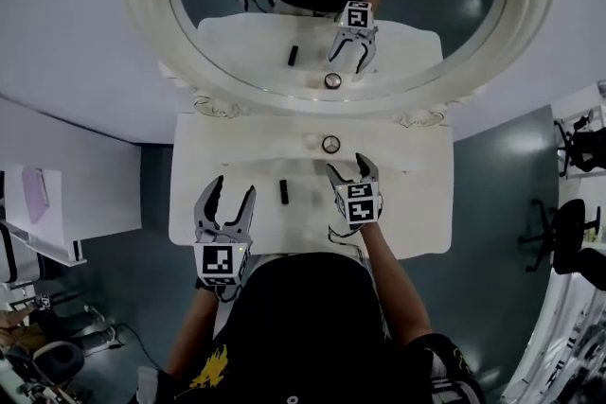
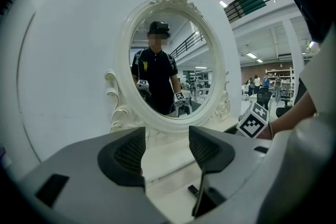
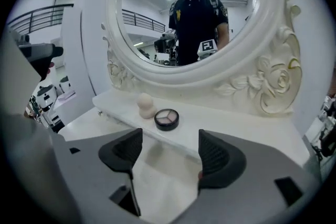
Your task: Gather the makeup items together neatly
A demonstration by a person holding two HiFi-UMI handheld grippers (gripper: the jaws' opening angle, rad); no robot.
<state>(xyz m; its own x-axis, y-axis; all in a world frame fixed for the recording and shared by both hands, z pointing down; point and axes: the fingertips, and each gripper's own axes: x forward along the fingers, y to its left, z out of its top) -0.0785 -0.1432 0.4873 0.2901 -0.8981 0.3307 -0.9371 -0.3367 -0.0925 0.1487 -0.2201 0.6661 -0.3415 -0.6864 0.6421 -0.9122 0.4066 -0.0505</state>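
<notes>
On the raised shelf of the white vanity table (image 1: 417,203), below the mirror, a round black eyeshadow compact (image 1: 330,144) (image 3: 167,119) lies next to a beige makeup sponge (image 1: 310,141) (image 3: 145,105). A black lipstick tube (image 1: 283,192) (image 2: 193,191) lies on the lower tabletop between the two grippers. My right gripper (image 1: 347,166) (image 3: 169,153) is open and holds nothing; it is just short of the compact. Over the table's front left, my left gripper (image 1: 233,187) (image 2: 167,149) is also open, with nothing in it.
A large oval mirror (image 1: 331,5) in an ornate white frame stands at the back of the table and reflects both grippers, the tube and the compact. Office chairs (image 1: 568,232) stand on the floor to the right, a white cabinet (image 1: 47,203) to the left.
</notes>
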